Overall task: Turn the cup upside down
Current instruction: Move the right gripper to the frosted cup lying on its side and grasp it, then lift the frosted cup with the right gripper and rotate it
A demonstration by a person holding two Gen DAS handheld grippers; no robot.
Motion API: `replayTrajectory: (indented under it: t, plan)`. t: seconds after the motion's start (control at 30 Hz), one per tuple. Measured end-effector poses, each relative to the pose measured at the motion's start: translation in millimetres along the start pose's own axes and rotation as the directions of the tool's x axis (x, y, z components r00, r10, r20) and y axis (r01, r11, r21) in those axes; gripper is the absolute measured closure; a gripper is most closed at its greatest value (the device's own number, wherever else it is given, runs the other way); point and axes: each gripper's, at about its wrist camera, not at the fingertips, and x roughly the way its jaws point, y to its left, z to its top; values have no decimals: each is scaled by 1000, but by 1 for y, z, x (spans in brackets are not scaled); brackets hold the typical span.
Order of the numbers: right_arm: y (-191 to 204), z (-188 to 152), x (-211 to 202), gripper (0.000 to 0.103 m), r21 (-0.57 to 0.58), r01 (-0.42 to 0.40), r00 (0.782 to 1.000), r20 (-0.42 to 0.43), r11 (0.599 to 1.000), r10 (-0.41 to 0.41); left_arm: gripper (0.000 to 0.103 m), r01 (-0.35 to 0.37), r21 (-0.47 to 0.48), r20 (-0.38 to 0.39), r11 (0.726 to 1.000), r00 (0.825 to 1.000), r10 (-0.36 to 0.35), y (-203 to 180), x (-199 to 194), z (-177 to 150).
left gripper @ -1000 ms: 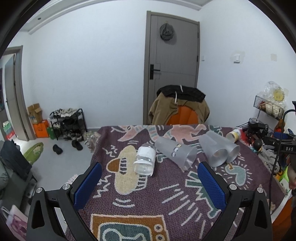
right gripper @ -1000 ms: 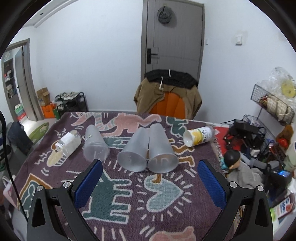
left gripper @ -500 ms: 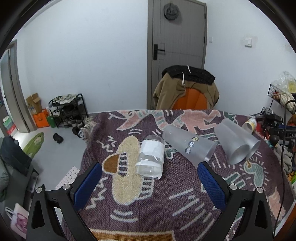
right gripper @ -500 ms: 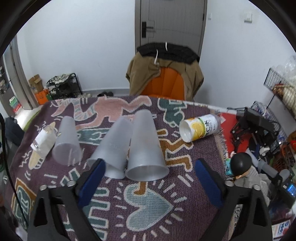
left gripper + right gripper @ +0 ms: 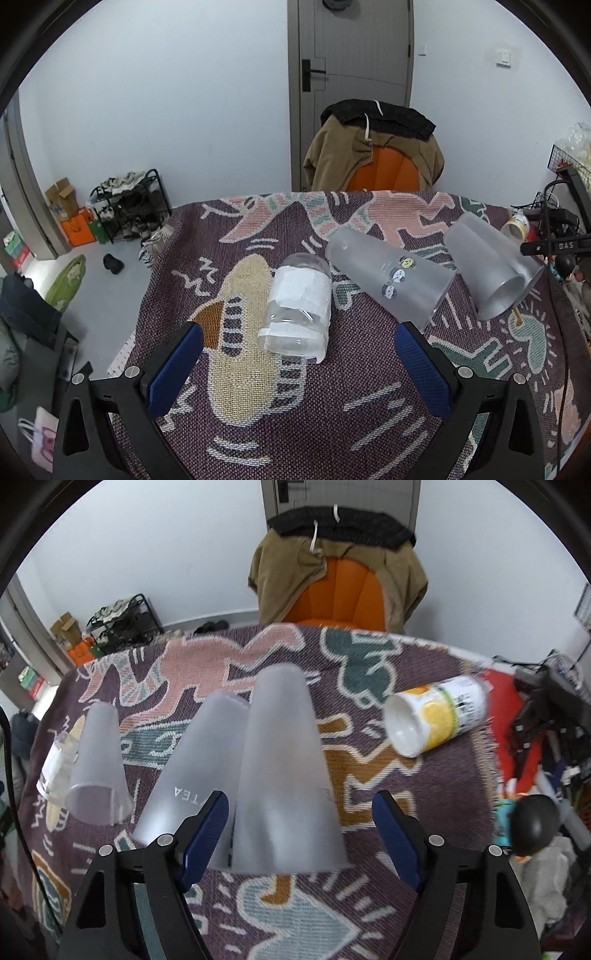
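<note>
Several cups lie on their sides on a patterned purple blanket (image 5: 332, 398). A clear cup with a white label (image 5: 297, 306) lies just ahead of my open left gripper (image 5: 297, 354). A frosted cup with stickers (image 5: 391, 278) lies to its right. In the right wrist view a frosted cup (image 5: 284, 775) lies with its wide rim between the pads of my open right gripper (image 5: 301, 829), not gripped. A second frosted cup (image 5: 192, 768) touches it on the left; the sticker cup (image 5: 98, 760) lies further left.
A white and yellow cup (image 5: 436, 712) lies on its side at the blanket's right edge. An orange chair with a brown jacket (image 5: 340, 572) stands behind the table. Cables and clutter (image 5: 546, 738) sit to the right. A shoe rack (image 5: 129, 206) stands at the left wall.
Both grippers have moved forward and down toward the cups. The right gripper's pads now flank the rim of the frosted cup. The left gripper is closer to the labelled cup.
</note>
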Motion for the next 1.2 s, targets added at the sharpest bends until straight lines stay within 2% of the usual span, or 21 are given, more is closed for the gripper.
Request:
replayTrajectory:
  t: [0.13, 0.27, 0.37, 0.57, 0.83, 1.03, 1.2]
  plan:
    - [3, 3, 25, 22, 2, 11, 998, -68, 1000, -10, 0, -4, -10, -9, 1000, 1000, 4, 4, 1, -3]
    - [1, 5, 51, 22, 31, -46, 985, -165, 998, 50, 0, -13, -13, -16, 1000, 1000, 13, 9, -1, -7]
    - [0, 4, 59, 25, 31, -41, 983, -178, 999, 46, 0, -22, -10, -16, 1000, 1000, 22, 13, -3, -10]
    - [-4, 4, 41, 27, 66, -79, 990, -113, 995, 86, 0, -24, -40, -17, 999, 1000, 23, 22, -4, -10]
    - [0, -4, -9, 27, 66, -94, 995, -25, 993, 95, 0, -3, -31, 4, 1000, 1000, 4, 15, -16, -8]
    - [18, -24, -57, 27, 36, -125, 992, 26, 991, 124, 0, 14, -27, 31, 1000, 999, -13, 10, -35, -16]
    - [40, -49, -90, 27, 22, -180, 982, 55, 983, 178, 0, 38, -54, 40, 998, 999, -36, 11, -48, -30]
